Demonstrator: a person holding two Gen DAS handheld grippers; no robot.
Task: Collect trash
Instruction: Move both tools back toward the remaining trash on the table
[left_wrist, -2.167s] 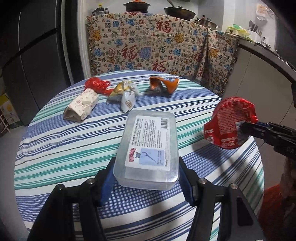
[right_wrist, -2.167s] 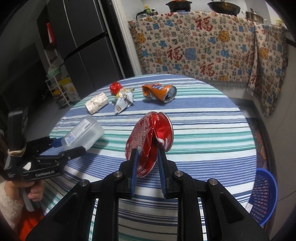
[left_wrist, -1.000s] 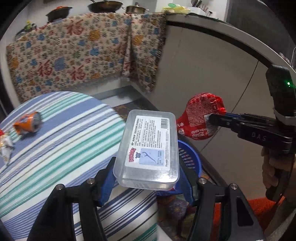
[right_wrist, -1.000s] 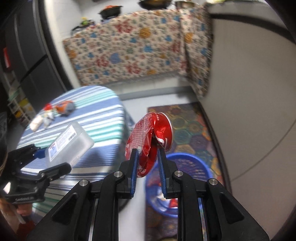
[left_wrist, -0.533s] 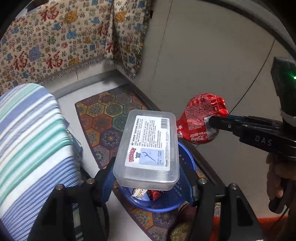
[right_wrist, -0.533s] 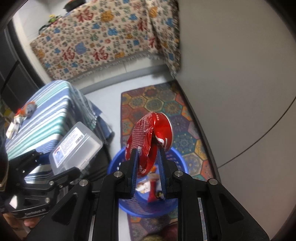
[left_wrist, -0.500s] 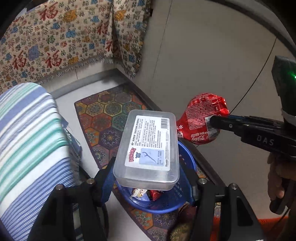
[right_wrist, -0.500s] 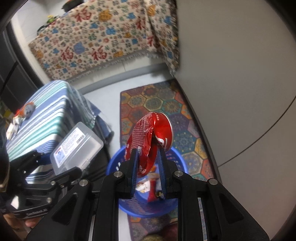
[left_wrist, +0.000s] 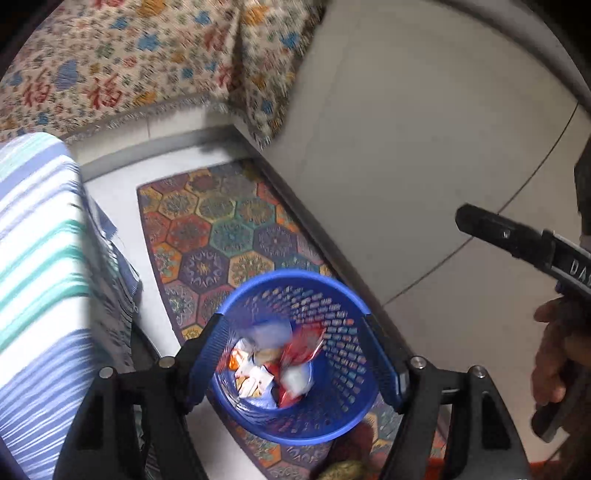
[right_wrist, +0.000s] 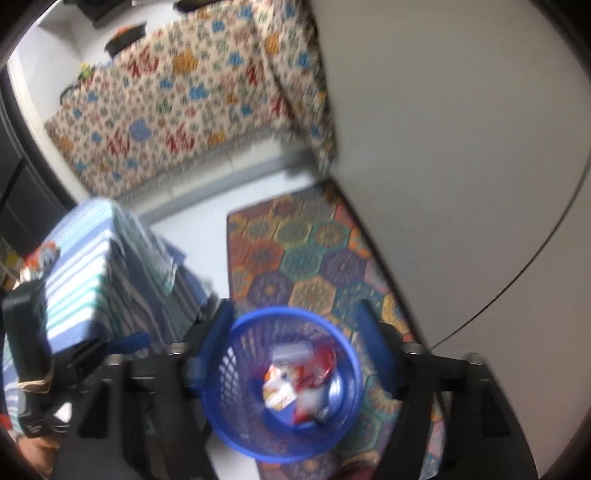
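A blue mesh waste basket (left_wrist: 332, 369) stands on the floor below both grippers; it also shows in the right wrist view (right_wrist: 343, 413). Inside lie the clear plastic box (left_wrist: 267, 332), the crushed red can (left_wrist: 301, 347) and other wrappers. My left gripper (left_wrist: 295, 354) is open and empty right above the basket. My right gripper (right_wrist: 295, 343) is open and empty above it too; its black body shows at the right of the left wrist view (left_wrist: 517, 243). An orange crushed can (right_wrist: 42, 258) lies on the striped table.
The striped tablecloth's edge (left_wrist: 37, 277) hangs at the left. A hexagon-patterned mat (left_wrist: 221, 229) lies under the basket. A grey cabinet wall (left_wrist: 406, 147) rises at the right. A patterned cloth (left_wrist: 129, 66) hangs at the back.
Both grippers have opened. The clear box and the red can have dropped out of them into the blue basket. Both views now look more steeply down at the basket.
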